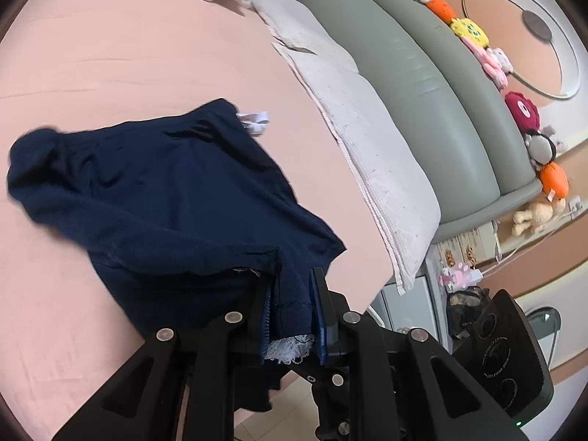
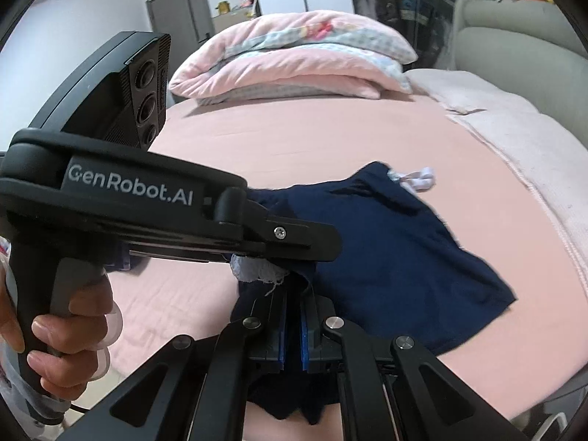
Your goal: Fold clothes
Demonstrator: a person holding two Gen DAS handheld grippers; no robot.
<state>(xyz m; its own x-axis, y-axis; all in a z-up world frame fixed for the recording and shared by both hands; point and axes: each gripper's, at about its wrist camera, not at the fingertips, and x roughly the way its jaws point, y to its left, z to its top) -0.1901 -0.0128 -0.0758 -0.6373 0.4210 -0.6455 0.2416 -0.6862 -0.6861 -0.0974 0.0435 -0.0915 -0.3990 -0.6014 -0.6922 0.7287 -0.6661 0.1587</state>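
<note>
pink bedsheet point(image 1: 147, 55) covers the mattress, and on it lies a dark navy knit garment point(image 1: 158, 191), crumpled and spread, with its near hem lifted off the bed toward the two tools. a small white tag or ribbon point(image 1: 255, 119) pokes out at the garment's far edge.

at the left, a bare hand point(image 2: 62, 334) wraps the grey pistol handle of the black left gripper point(image 1: 290, 305); its blue-padded fingers are pinched onto a fold of the navy hem, with a strip of white lace trim point(image 1: 290, 349) bunched between them.

just beside it, the black right gripper point(image 2: 293, 316) has its blue-lined fingers drawn nearly together with navy cloth clamped in the narrow slot. the two tools hold neighbouring spots on the same hem, close to the bed's near edge.

further right, a pale pink quilted blanket point(image 1: 367, 139) runs along the bed against a grey-green padded headboard point(image 1: 422, 84), topped by a row of plush toys point(image 1: 474, 33). folded pink and checked duvets point(image 2: 294, 62) sit stacked at the far side of the mattress.
</note>
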